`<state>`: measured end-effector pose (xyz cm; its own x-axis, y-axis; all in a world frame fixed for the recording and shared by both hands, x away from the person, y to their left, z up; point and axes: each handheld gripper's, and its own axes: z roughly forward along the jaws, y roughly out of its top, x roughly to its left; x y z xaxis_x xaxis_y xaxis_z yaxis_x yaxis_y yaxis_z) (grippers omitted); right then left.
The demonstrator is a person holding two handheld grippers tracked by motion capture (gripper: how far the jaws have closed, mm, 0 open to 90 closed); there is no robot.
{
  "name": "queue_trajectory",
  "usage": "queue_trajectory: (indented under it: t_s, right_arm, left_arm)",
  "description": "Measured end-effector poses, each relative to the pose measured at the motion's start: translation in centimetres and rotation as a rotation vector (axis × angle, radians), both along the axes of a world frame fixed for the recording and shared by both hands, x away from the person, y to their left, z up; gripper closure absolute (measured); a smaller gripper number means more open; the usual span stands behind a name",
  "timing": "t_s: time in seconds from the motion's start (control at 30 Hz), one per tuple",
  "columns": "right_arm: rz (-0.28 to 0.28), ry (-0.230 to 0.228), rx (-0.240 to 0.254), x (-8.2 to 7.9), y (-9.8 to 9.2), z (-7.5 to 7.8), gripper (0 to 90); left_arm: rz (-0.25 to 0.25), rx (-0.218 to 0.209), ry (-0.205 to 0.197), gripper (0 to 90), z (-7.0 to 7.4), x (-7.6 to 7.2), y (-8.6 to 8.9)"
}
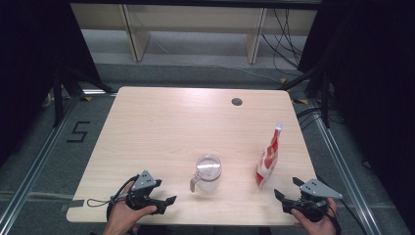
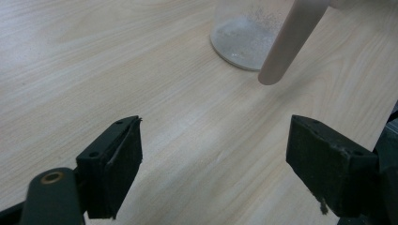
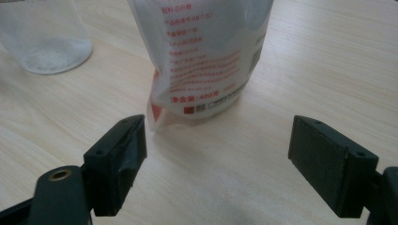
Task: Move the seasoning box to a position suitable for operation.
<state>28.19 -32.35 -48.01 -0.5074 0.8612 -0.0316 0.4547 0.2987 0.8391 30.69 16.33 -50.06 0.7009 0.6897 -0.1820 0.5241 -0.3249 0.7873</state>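
Just ahead of the right hand-held gripper (image 3: 216,154), whose jaws stand wide with nothing between them, a stand-up refill pouch (image 3: 202,56) with red print rests upright on the counter (image 1: 161,127), its bottom gusset close in front of the jaw tips but not touching them. Ahead of the left hand-held gripper (image 2: 213,159), equally wide and empty, sits a clear plastic measuring jug (image 2: 248,37) with a pale handle (image 2: 291,42) hanging down toward the jaws; a little white residue seems to lie in its base. In the high view the jug (image 1: 208,172) stands between the two grippers, with the pouch (image 1: 268,161) beyond the right one (image 1: 288,198) and well apart from the left one (image 1: 164,203). The likely risks, as I judge them, come from both things being light and tall. A pouch nudged low by one jaw before the other closes would probably tip or slide away; squeezed too hard near the top, it could buckle or spill if its spout is open. The jug, seemingly almost empty, could skate or topple if the left jaws strike its handle off-centre rather than closing around it.
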Motion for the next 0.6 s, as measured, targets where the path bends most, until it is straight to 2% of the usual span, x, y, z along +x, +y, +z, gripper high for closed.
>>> queue_trajectory:
  t_s: [0.2, 0.27, 0.33, 0.37, 0.43, 0.5, 0.53, 0.6]
  right_arm:
    - [-0.015, 0.010, 0.015, -0.1, 0.1, 0.0, 20.1]
    - [-0.016, 0.009, 0.010, -0.1, 0.0, 0.0, 20.1]
    - [-0.031, 0.027, 0.030, -0.2, 0.2, 0.0, 20.1]
    - [-0.018, 0.008, 0.013, 0.0, 0.0, 0.0, 20.1]
    - [-0.037, 0.036, 0.038, -0.2, 0.2, 0.0, 20.1]
    - [-0.039, 0.034, 0.038, -0.2, 0.2, 0.0, 20.1]
    - [-0.018, 0.017, 0.020, 0.0, -0.1, 0.0, 20.1]
    - [-0.029, 0.022, 0.023, 0.0, 0.0, -0.1, 20.1]
  left_arm:
    - [-0.005, -0.011, 0.001, 17.8, 0.1, 0.0, -0.2]
    - [-0.005, -0.032, -0.001, 17.8, 0.0, -0.1, -0.5]
    - [-0.006, -0.040, 0.001, 17.7, 0.2, 0.0, -0.7]
    - [-0.004, -0.054, -0.002, 17.5, 0.2, 0.0, -0.9]
    - [-0.008, -0.052, -0.015, 17.5, 0.2, 0.0, -1.2]
    - [-0.009, -0.050, -0.026, 17.5, 0.3, 0.1, -1.4]
    - [-0.010, -0.052, -0.023, 17.5, 0.3, 0.1, -1.6]
    - [-0.016, -0.059, -0.037, 17.8, 0.4, 0.2, -1.8]
